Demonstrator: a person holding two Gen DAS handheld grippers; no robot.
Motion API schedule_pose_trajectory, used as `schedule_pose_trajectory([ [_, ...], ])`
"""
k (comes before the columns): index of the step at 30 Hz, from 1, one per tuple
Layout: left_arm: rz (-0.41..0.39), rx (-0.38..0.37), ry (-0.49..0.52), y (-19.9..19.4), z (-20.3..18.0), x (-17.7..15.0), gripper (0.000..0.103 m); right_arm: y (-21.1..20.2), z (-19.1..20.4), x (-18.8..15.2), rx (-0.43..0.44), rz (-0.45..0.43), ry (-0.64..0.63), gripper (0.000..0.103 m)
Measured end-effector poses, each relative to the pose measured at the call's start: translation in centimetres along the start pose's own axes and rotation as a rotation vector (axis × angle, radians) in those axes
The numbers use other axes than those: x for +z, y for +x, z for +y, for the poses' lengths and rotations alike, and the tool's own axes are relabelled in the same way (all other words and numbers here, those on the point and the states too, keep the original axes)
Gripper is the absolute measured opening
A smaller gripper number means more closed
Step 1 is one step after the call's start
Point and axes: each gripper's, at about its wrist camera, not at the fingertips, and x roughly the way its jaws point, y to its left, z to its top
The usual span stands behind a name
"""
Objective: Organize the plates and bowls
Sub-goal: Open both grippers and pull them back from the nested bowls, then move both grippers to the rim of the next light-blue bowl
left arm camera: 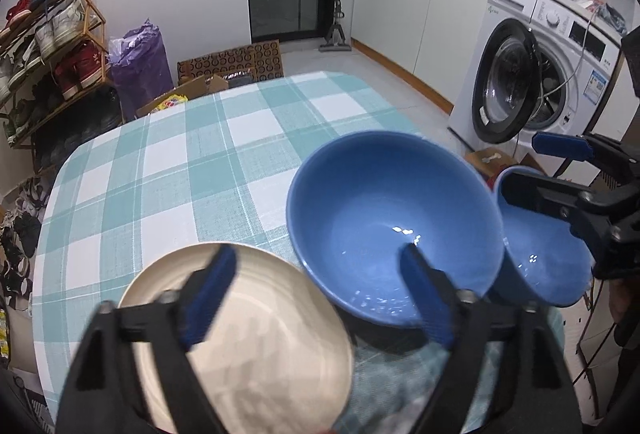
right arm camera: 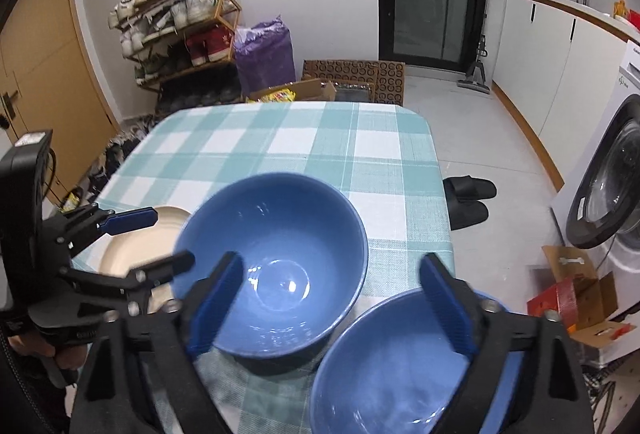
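Below the left wrist camera, the left gripper (left arm camera: 316, 290) is seen spread wide with nothing held, above a round cream ceramic plate (left arm camera: 256, 346) and a large blue ceramic bowl (left arm camera: 384, 218) on the teal-checked tablecloth (left arm camera: 180, 170). From the right wrist, the right gripper (right arm camera: 332, 298) is likewise wide and empty, over a second blue bowl (right arm camera: 384, 378) beside the large one.

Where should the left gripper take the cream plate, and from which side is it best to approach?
Probably the near rim of the cream plate. It lies flat on the checked tablecloth, so only its thin raised edge offers a pinch. Its right side crowds the large blue bowl, so the open left gripper should come low from the near-left.
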Motion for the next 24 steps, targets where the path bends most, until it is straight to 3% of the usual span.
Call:
schedule_pose_trajectory([
  [2,-0.014,-0.014,-0.003,-0.6,-0.3,0.0,0.1,-0.9,-0.1,-0.1,0.001,-0.012,-0.003,0.102],
  [7,-0.035,-0.047,-0.001,-1.8,-1.5,-0.2,0.103,-3.0,-1.2,-0.7,-0.013,-0.041,0.01,0.102],
  [24,-0.063,-0.068,-0.011,-3.5,-6.2,-1.8,0.103,-9.2,-8.1,-5.8,-0.136,-0.067,0.106,0.102],
])
